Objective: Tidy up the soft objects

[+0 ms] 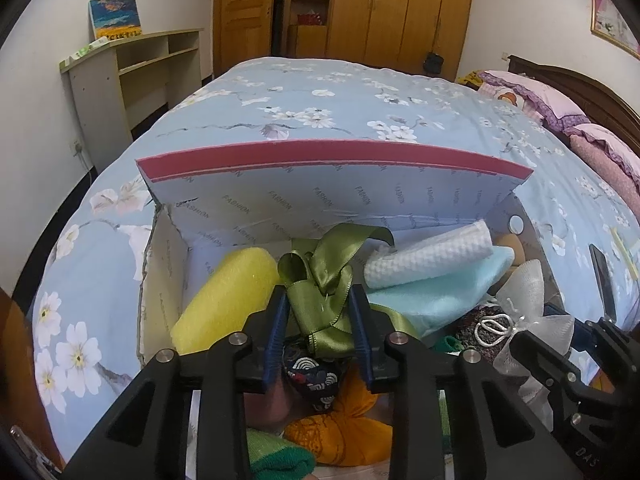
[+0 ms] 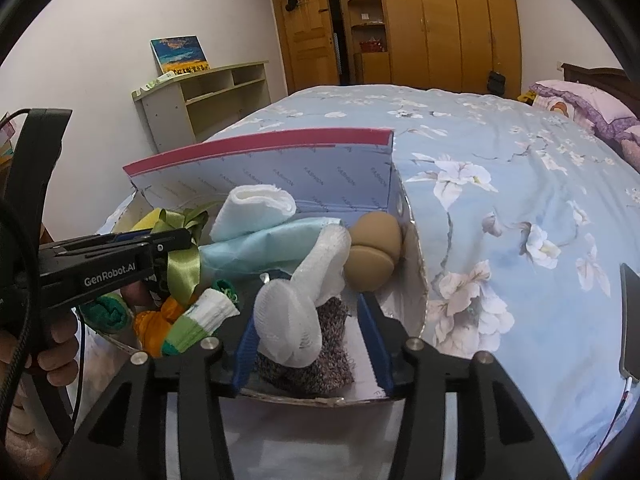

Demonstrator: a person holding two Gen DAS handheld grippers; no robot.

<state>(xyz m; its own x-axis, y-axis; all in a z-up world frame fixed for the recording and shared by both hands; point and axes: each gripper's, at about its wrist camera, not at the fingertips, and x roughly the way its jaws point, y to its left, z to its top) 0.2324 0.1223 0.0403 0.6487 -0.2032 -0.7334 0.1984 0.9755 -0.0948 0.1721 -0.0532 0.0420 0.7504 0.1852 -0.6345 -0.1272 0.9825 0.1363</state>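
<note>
Ribbon, green satin, sits pinched between the left claw's narrowed jaws above the box on the bed, probably for placing inside. The right claw gapes wide around white mesh, gripping nothing.

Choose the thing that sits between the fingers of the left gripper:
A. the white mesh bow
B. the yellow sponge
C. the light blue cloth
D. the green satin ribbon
D: in the left wrist view the left gripper has both blue fingers pressed against the green satin ribbon, above the open box.
</note>
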